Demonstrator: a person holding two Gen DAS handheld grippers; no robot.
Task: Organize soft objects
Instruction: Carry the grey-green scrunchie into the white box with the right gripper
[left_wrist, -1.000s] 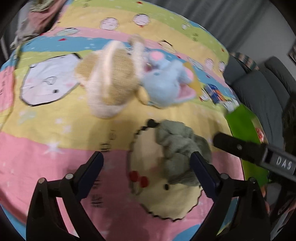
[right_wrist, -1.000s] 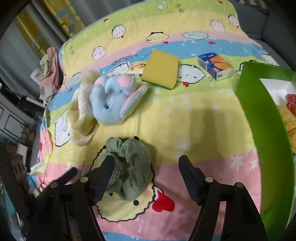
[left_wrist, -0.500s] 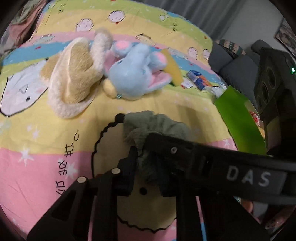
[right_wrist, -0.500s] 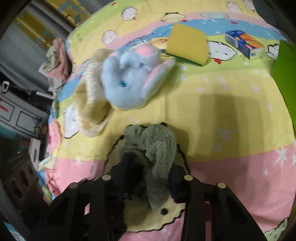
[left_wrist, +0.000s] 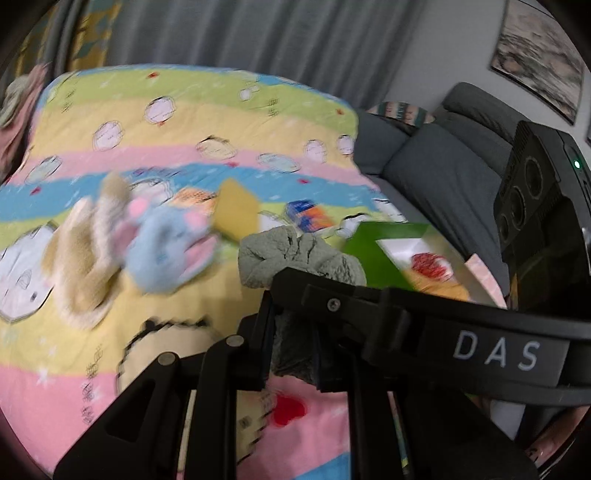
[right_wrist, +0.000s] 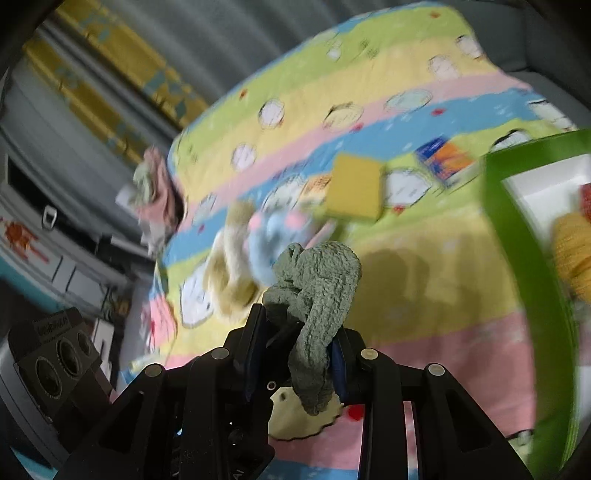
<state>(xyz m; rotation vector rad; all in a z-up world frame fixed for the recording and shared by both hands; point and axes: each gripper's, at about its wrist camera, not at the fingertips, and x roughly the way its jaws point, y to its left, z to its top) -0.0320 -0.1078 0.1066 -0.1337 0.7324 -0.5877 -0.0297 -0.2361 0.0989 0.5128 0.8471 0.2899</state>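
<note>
Clutter lies all round your two grippers on the striped cartoon blanket (left_wrist: 177, 122); to the far left sits a blue plush elephant (left_wrist: 166, 251) with pink ears, pressed against a cream and tan plush toy (left_wrist: 81, 258), both blurred; just beyond them lies a flat yellow sponge (right_wrist: 354, 188), square-cornered and matte, and to its right a small blue and orange box (right_wrist: 443, 162); on the right a bright green box (right_wrist: 517, 258) with a smooth raised wall stands close, with something yellow and red inside it, too blurred to name; a grey sofa (left_wrist: 436, 170) runs past the far right edge of the bed, and grey curtains (left_wrist: 258, 33) hang behind.

Your left gripper (left_wrist: 291, 350) is fully closed on the lower end of the grey-green plush cloth (right_wrist: 317, 284); your right gripper (right_wrist: 295, 350) is clamped on it too, its jaws held a little apart by the bunched fabric; the right gripper's arm crosses in front of the left camera and hides part of the cloth. You hold the cloth clear of the blanket, above a round cream patch with a scalloped black edge; it is nubbly and soft, twisted into a loose knot, one limp end hanging down between the right gripper's fingers.
</note>
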